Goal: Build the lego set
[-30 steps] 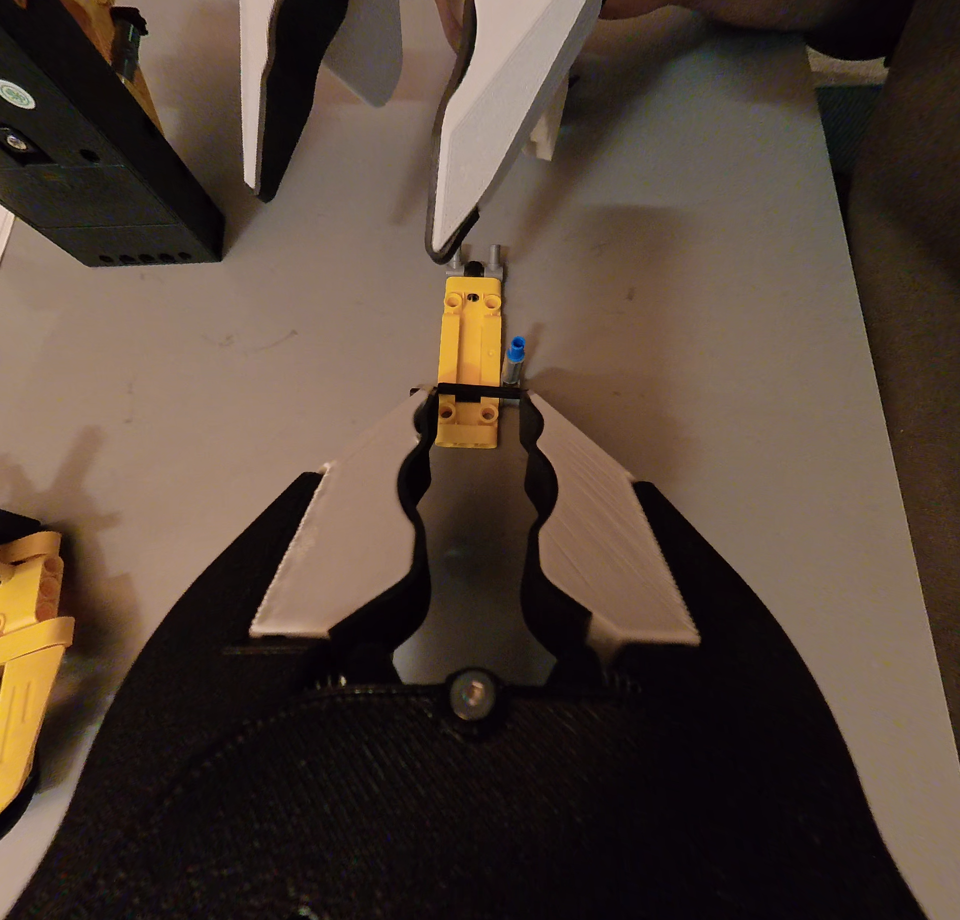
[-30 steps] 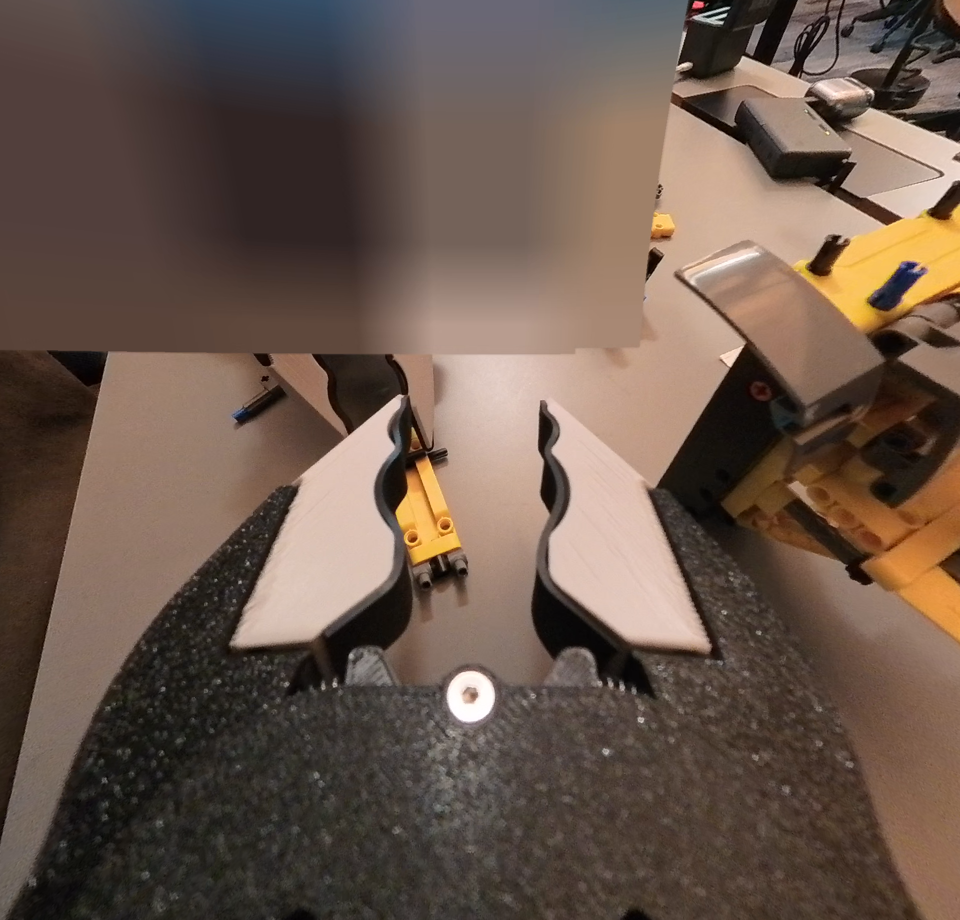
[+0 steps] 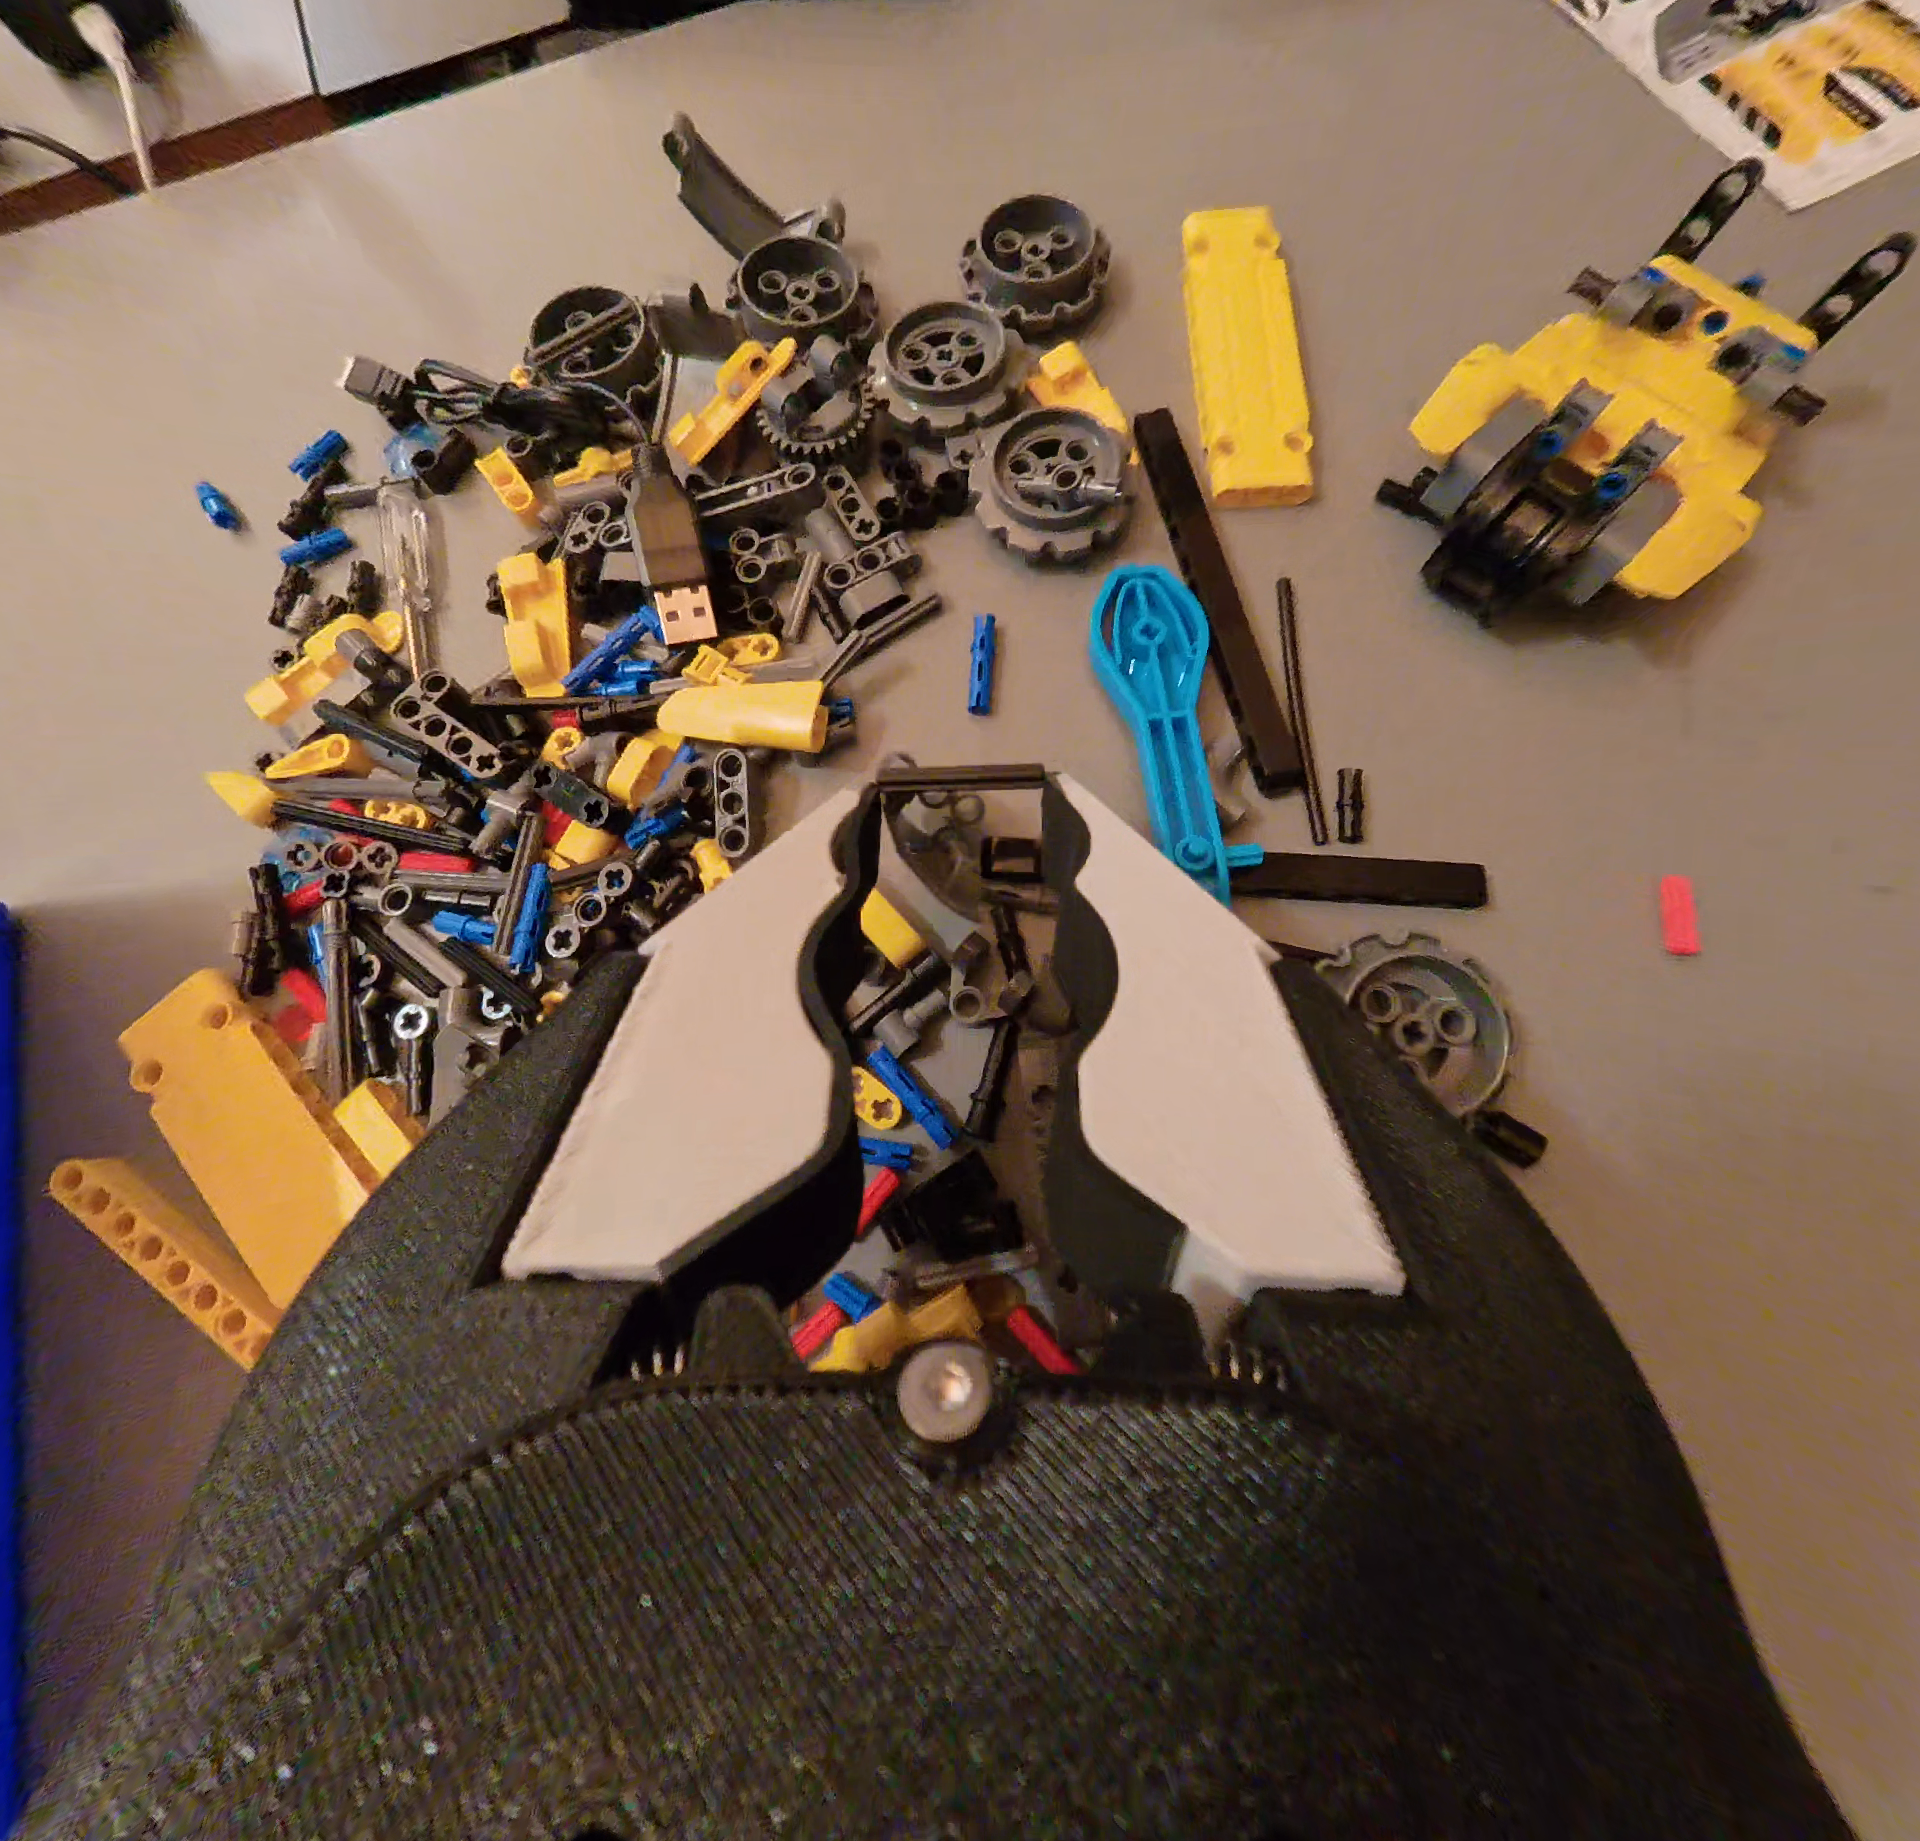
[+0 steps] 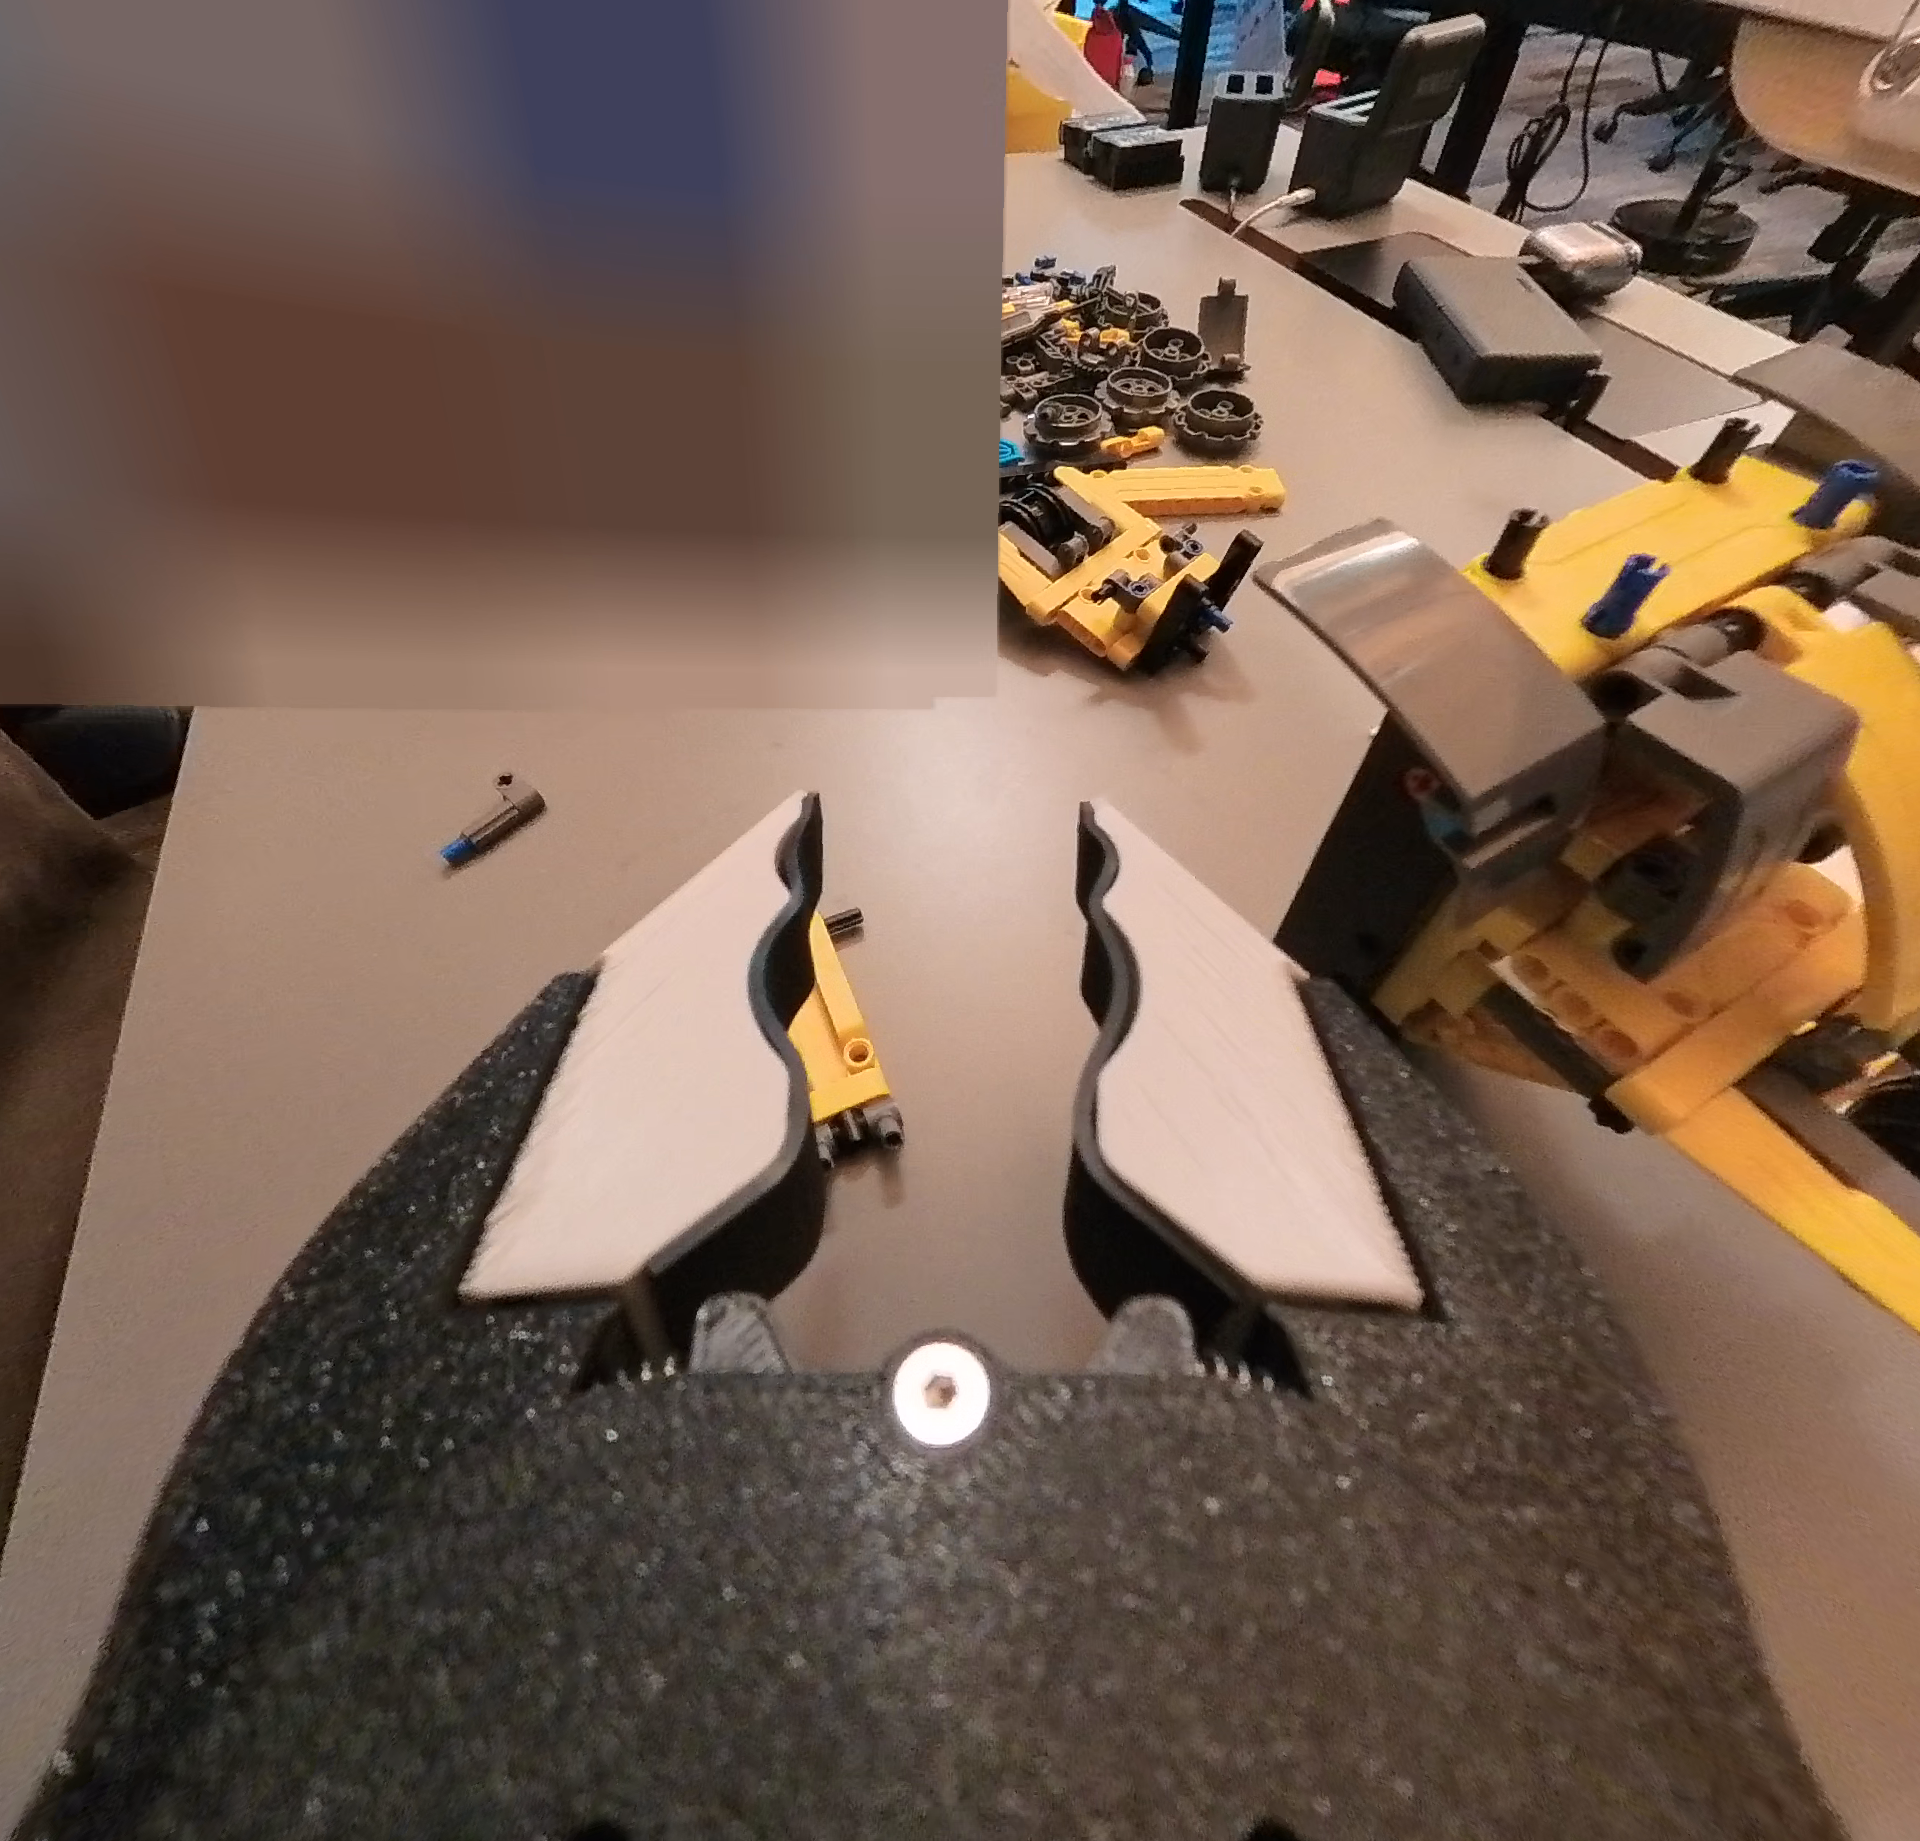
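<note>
My left gripper (image 3: 961, 783) is shut on a thin black axle (image 3: 961, 775), held crosswise between its fingertips. It hangs above the near edge of a pile of loose yellow, black, grey and blue building parts (image 3: 540, 669). My right gripper (image 4: 948, 825) is open and empty, low over the grey table (image 4: 312, 960). A small yellow beam assembly with grey pins (image 4: 847, 1043) lies on the table, partly hidden under its left finger. A grey pin with a blue tip (image 4: 494, 820) lies to the left of the right gripper.
A large yellow and grey model (image 4: 1662, 856) stands close at the right gripper's right. In the left wrist view lie a yellow sub-assembly (image 3: 1590, 441), a yellow panel (image 3: 1242, 357), a light-blue tool (image 3: 1164, 711), a red piece (image 3: 1680, 913) and a booklet (image 3: 1766, 35). Spacing between my two grippers at the tips: around 30 cm.
My left gripper has left the small yellow assembly and now hangs over the parts pile, still holding the black axle. The right gripper has barely moved.
</note>
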